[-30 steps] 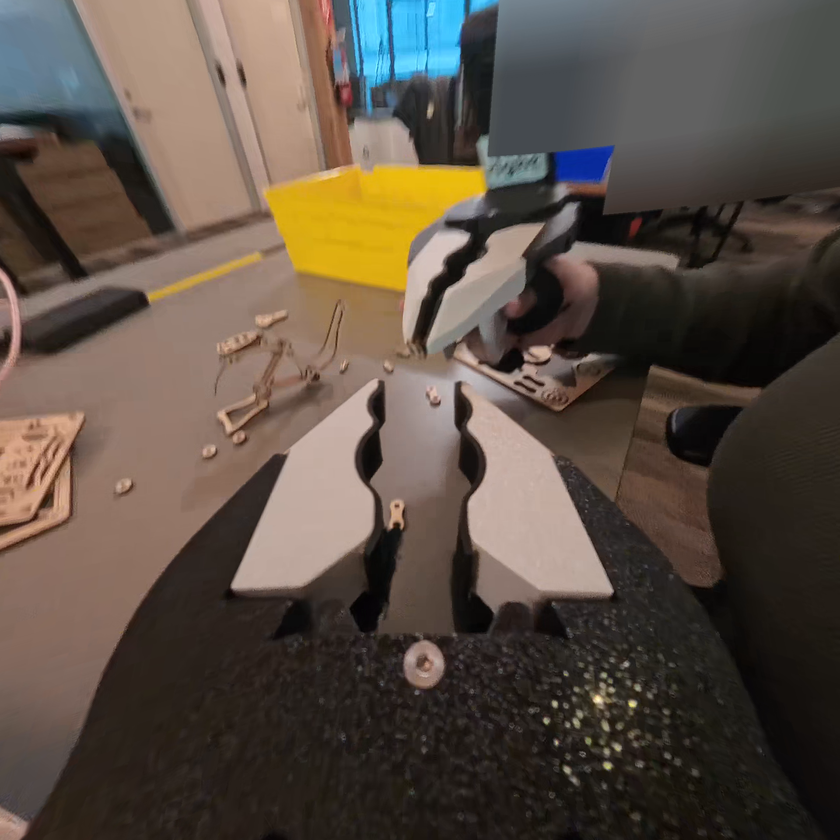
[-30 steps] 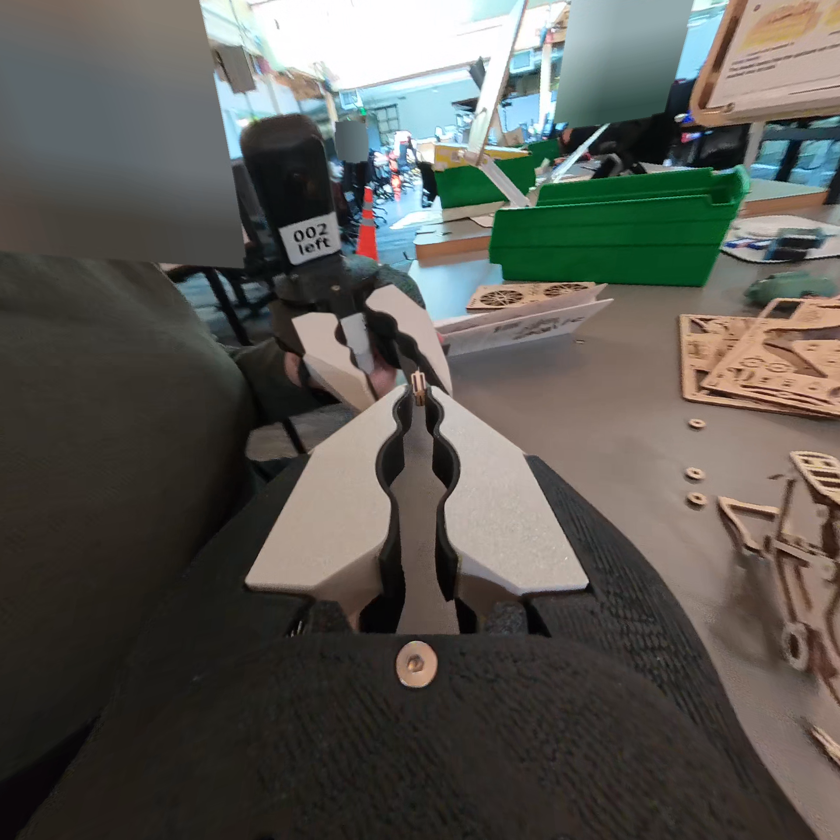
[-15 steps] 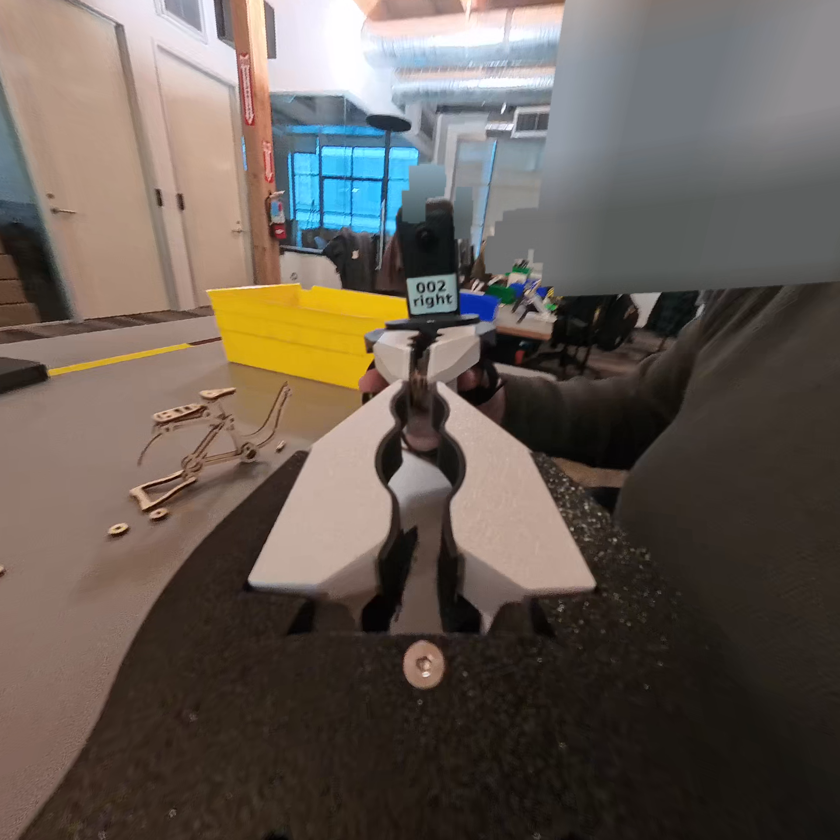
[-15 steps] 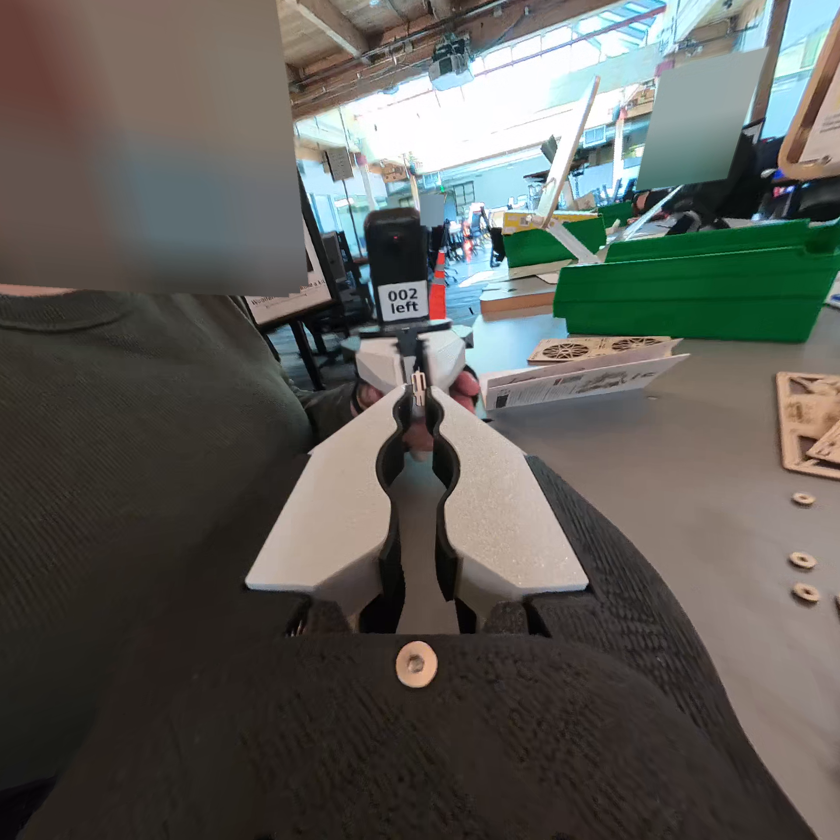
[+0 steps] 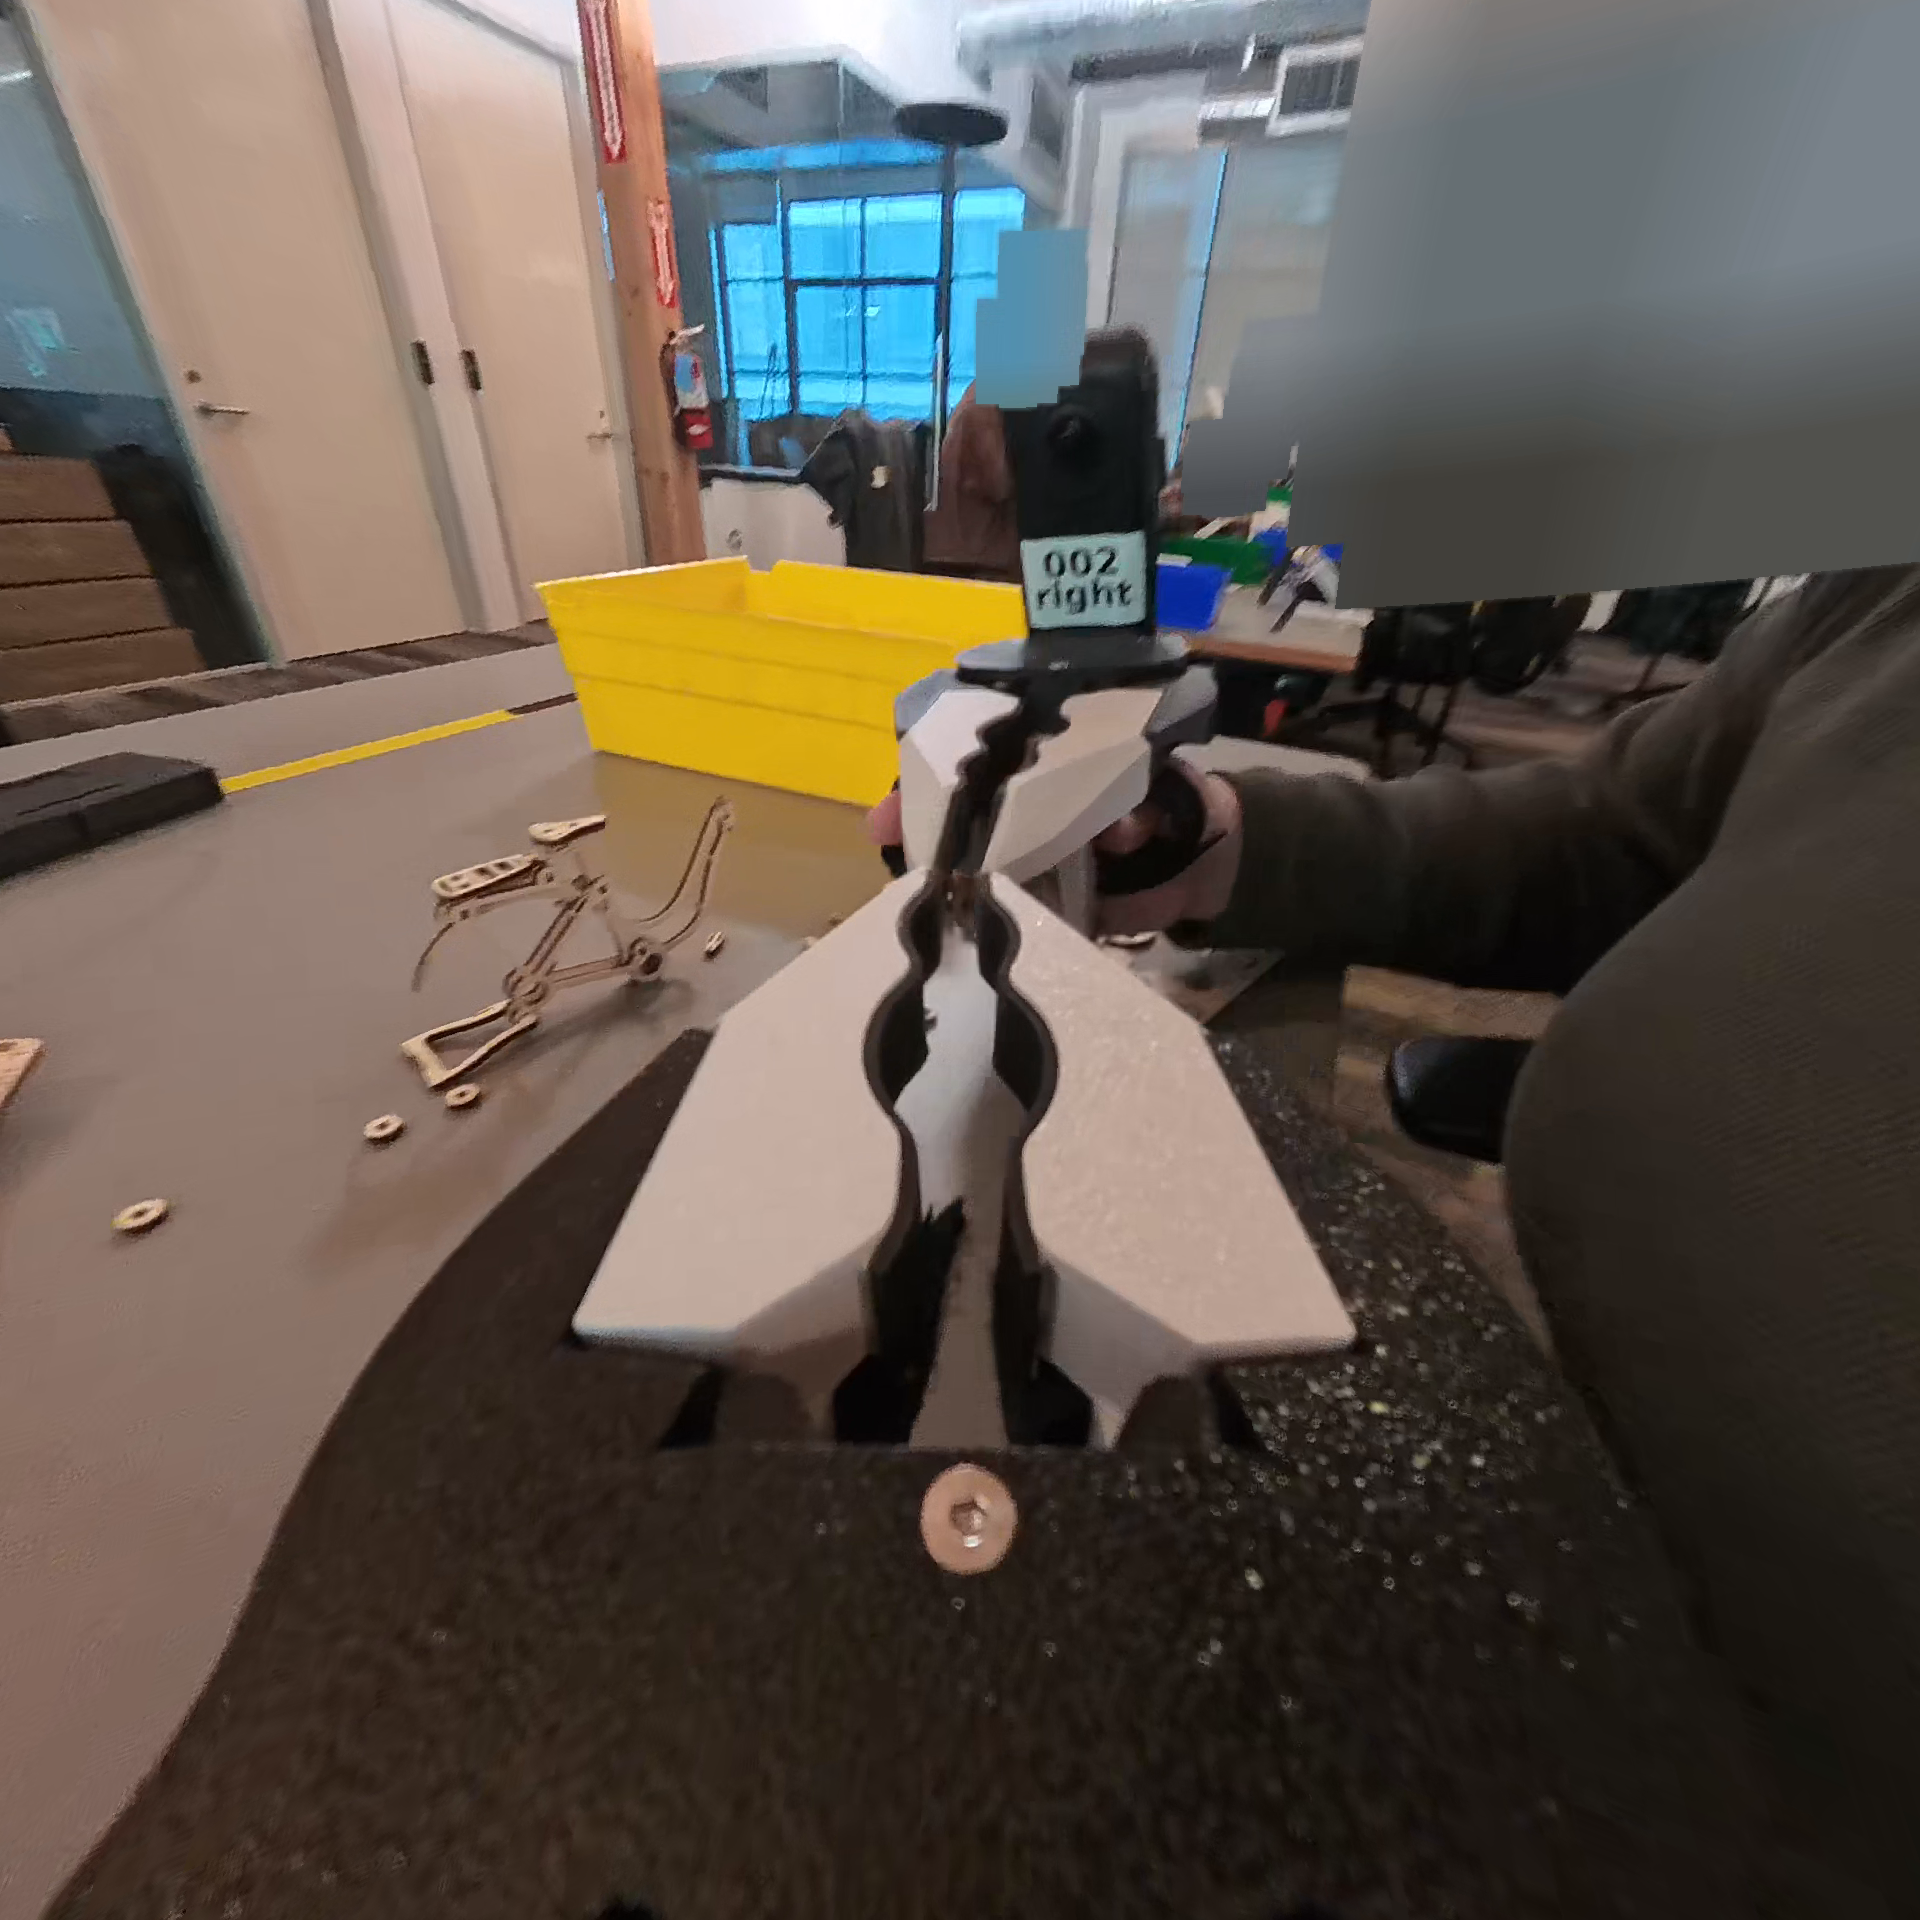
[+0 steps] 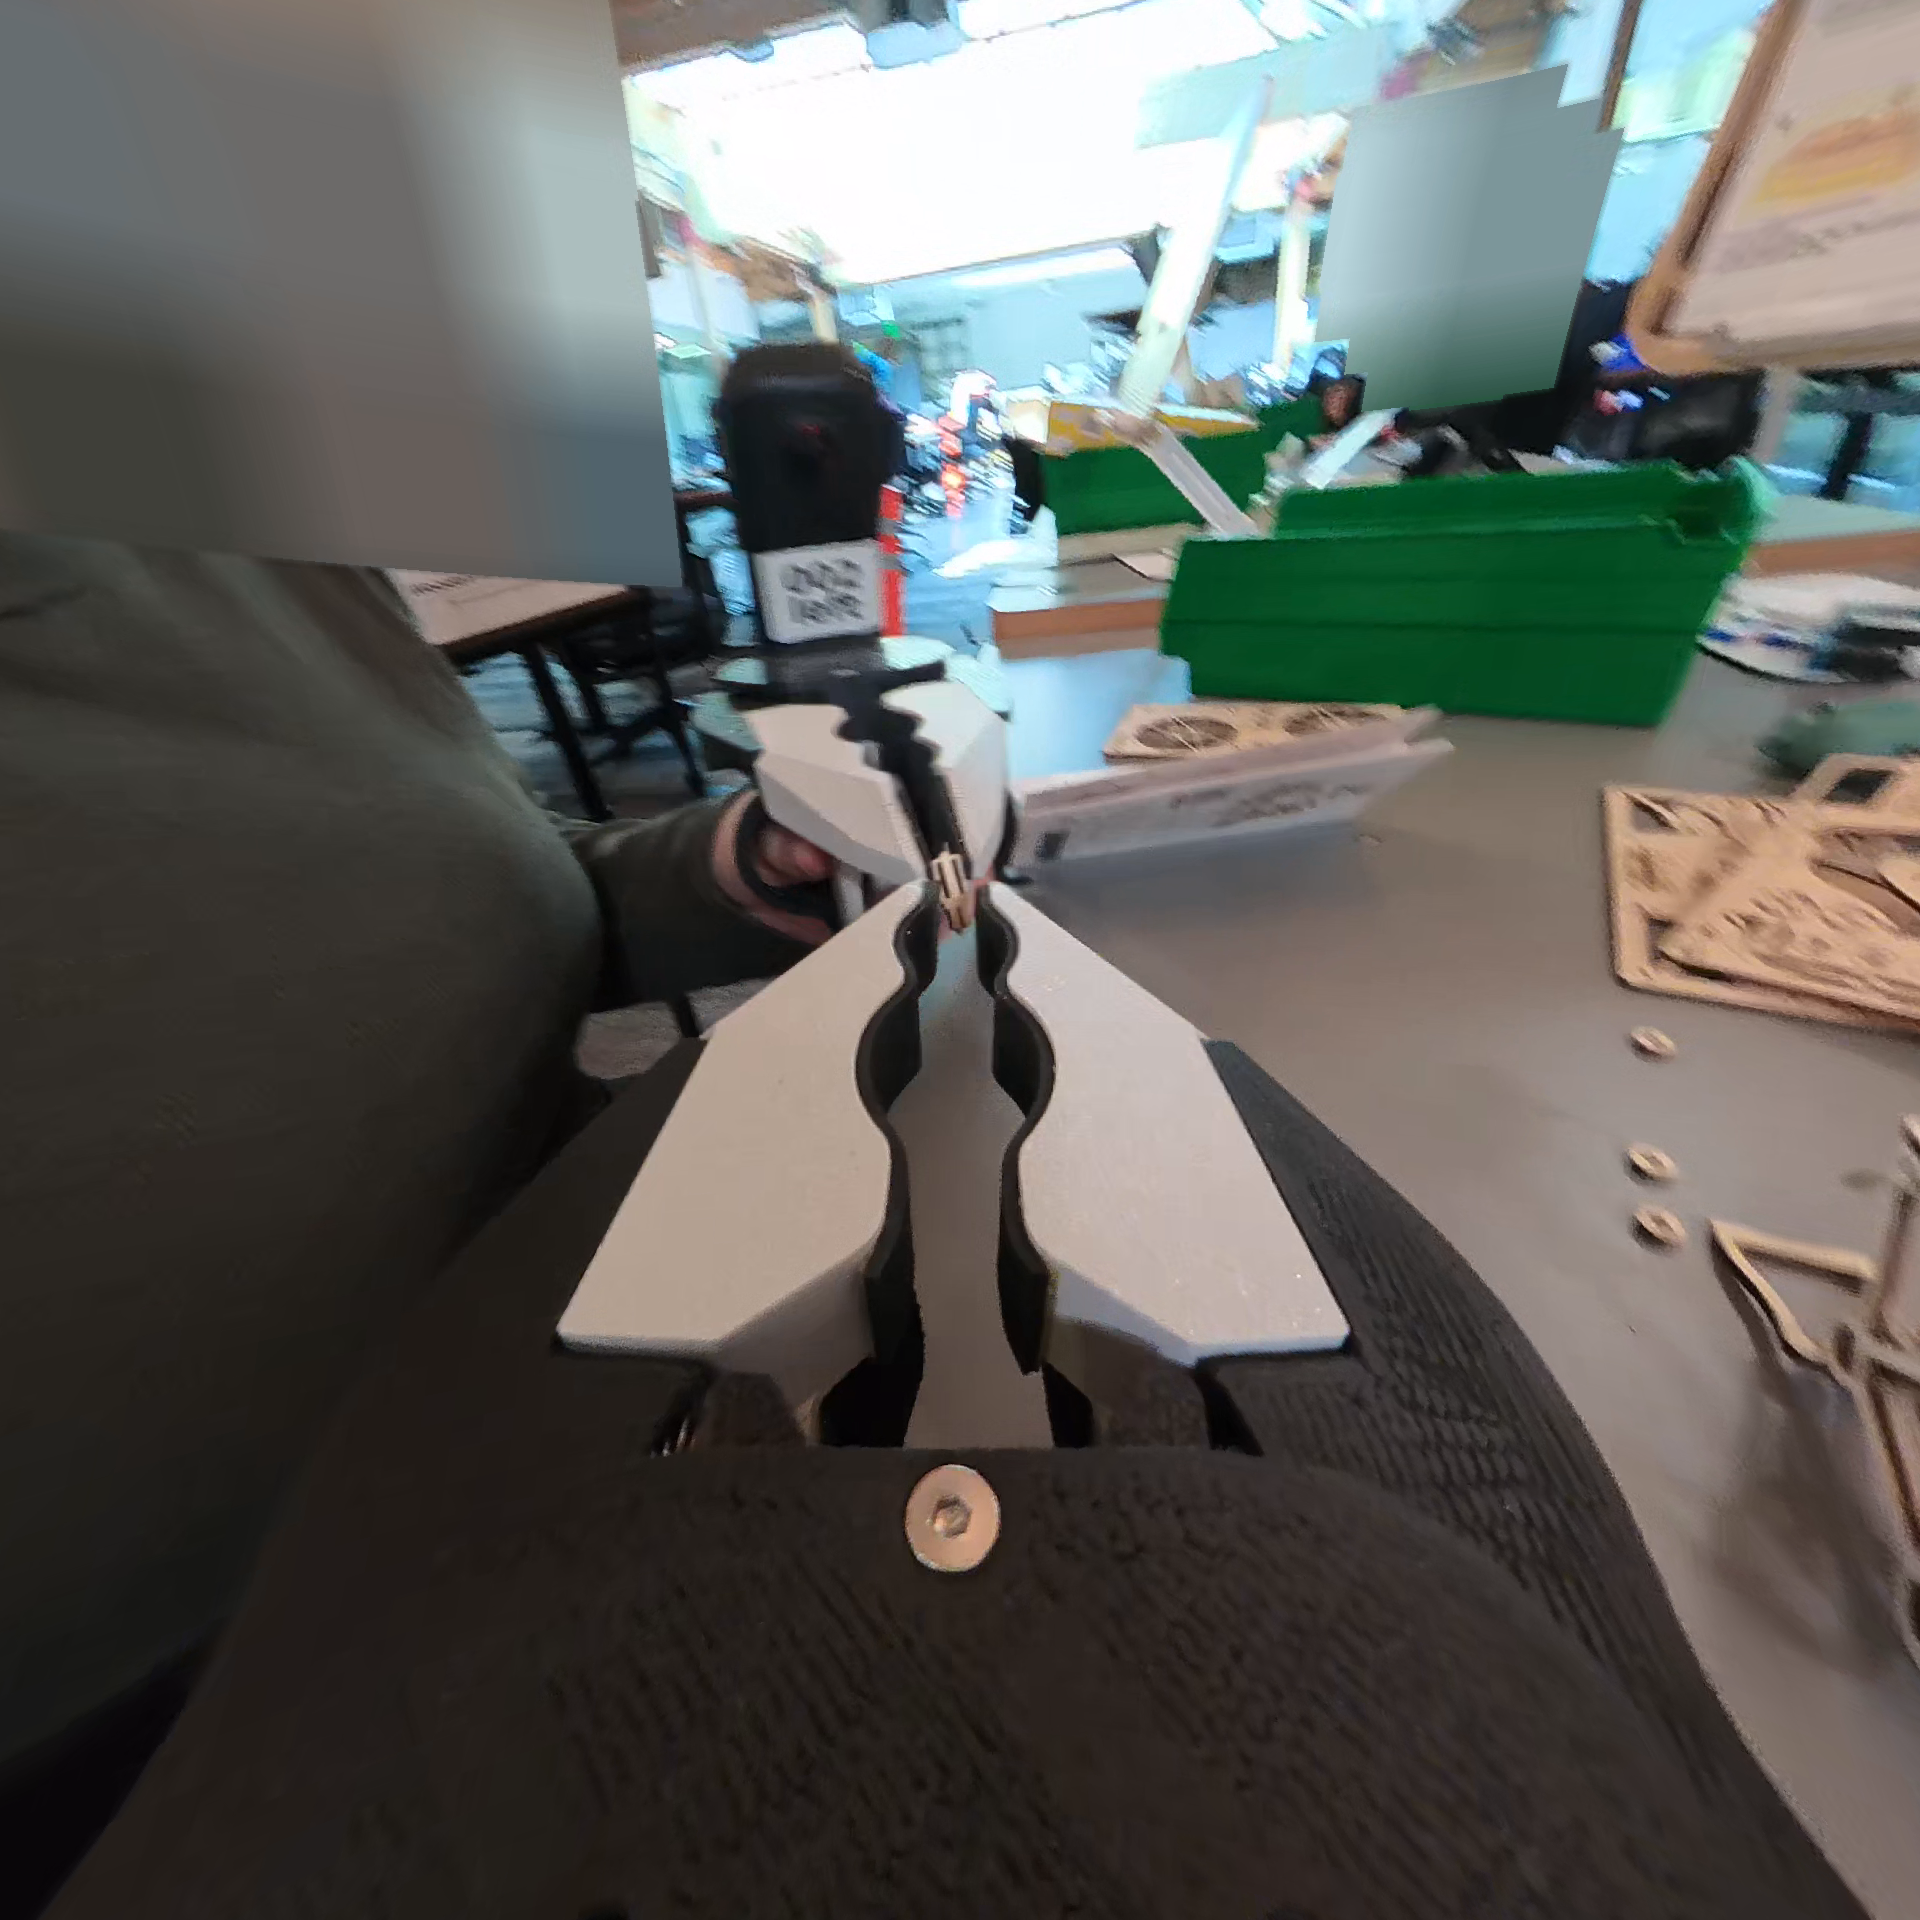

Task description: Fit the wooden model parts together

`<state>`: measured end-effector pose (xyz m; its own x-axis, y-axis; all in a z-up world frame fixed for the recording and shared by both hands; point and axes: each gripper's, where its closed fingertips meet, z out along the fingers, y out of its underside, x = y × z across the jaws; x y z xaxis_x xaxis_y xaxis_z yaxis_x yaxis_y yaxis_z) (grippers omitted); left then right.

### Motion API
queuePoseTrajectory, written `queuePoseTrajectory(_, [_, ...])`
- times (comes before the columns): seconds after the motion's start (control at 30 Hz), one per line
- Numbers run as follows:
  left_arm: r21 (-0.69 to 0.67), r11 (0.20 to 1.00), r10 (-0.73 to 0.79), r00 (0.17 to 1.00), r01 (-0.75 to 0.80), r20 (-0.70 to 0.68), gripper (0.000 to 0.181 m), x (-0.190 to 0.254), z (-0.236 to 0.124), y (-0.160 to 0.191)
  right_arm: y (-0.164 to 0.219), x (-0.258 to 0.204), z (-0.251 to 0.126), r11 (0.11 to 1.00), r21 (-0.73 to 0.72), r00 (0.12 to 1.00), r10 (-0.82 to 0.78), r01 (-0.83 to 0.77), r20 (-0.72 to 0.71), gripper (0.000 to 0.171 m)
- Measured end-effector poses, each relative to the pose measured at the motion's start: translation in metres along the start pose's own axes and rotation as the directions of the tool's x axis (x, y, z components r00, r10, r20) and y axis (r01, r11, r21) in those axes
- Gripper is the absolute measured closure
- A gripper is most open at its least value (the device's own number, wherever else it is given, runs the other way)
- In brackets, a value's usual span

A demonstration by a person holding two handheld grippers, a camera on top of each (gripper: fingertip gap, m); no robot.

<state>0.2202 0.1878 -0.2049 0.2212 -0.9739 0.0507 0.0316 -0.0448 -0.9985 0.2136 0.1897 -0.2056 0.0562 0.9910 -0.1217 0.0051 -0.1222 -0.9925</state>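
Between both jaw tips, a small pale wooden model piece (image 6: 948,900) is pinched by the right gripper (image 6: 951,914) and left gripper (image 5: 954,902), nearly closed; mating step judged underway, careful alignment needed next.

I see pale grey fingers (image 5: 769,1122) with black wavy inner pads on a speckled black body. The bin (image 5: 748,675) is bright yellow; the other bins (image 6: 1455,613) are green. The table (image 5: 208,1039) is grey-brown, with a yellow stripe (image 5: 364,750). Model frame (image 5: 561,935) and sheets (image 6: 1766,904) are tan wood. Sleeve (image 5: 1455,862) is dark olive.
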Motion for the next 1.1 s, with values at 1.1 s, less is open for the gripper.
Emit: queuePoseTrajectory(1.1, [-0.541,0.780,0.198,0.944,-0.314,-0.263,0.138,0.036,-0.009,0.089,-0.008,0.062,-0.048,0.902,-0.105,0.783,-0.417,0.419,-0.462,0.157])
